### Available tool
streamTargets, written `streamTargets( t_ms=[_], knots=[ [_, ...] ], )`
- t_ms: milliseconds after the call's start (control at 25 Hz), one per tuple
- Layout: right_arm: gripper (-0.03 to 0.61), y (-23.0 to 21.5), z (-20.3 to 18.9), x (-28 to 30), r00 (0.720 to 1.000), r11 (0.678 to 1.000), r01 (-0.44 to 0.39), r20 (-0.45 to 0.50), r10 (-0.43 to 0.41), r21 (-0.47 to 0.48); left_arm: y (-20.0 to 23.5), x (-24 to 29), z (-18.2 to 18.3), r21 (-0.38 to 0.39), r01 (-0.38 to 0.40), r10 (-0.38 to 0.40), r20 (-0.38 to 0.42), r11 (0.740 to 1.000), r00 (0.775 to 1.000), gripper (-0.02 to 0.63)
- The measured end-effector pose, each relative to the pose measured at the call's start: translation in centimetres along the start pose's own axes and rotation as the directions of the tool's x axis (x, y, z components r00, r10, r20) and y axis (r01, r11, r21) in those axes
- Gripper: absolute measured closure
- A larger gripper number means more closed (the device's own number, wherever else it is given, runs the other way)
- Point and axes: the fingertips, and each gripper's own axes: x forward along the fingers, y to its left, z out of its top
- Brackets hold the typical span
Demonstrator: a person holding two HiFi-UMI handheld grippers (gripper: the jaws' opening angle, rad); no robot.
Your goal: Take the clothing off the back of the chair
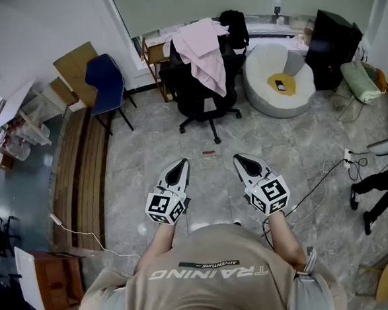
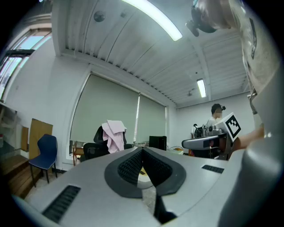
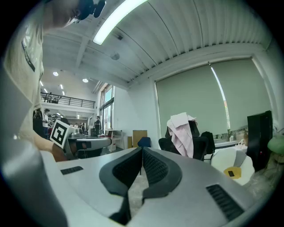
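Hanging over back of black office chair (image 1: 196, 99): pink garment (image 1: 204, 52), well ahead of left tongs (image 1: 182, 164) and right tongs (image 1: 242, 160); both clenched, empty.

Colours ahead of you

Your clothing (image 1: 204, 52) is pale pink, on a black chair (image 1: 201, 98); the side chair (image 1: 105, 82) is blue; the beanbag (image 1: 267, 62) is white with a yellow patch (image 1: 281, 83); the floor (image 1: 148, 148) is veined grey; your left gripper (image 1: 182, 162) and right gripper (image 1: 239, 159) are grey, with black-and-white square-patterned cubes.
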Motion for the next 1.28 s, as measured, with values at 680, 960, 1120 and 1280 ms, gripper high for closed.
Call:
streamTargets(
  t_ms=[680,960,1120,1280],
  knots=[
    [0.543,0.5,0.5,-1.7,0.999,1.000,0.003,0.037,-0.004,0.015,-2.2,0.8,-0.5,0.004,0.067,-0.067,-0.003,0.998,0.998,0.604],
    [0.543,0.5,0.4,-1.1,0.999,0.999,0.041,0.028,-0.041,0.011,-1.9,1.0,-0.5,0.014,0.095,-0.095,-0.013,0.995,0.995,0.604],
    [0.543,1.1,0.0,-0.3,0.999,0.999,0.035,0.016,-0.036,0.019,-1.2,1.0,-0.7,0.017,0.115,-0.114,-0.030,0.993,0.993,0.604],
    [0.543,1.4,0.2,0.5,0.999,0.998,0.034,0.030,-0.036,0.054,-0.6,1.3,-1.0,0.004,0.136,-0.135,-0.040,0.991,0.990,0.604]
  ],
)
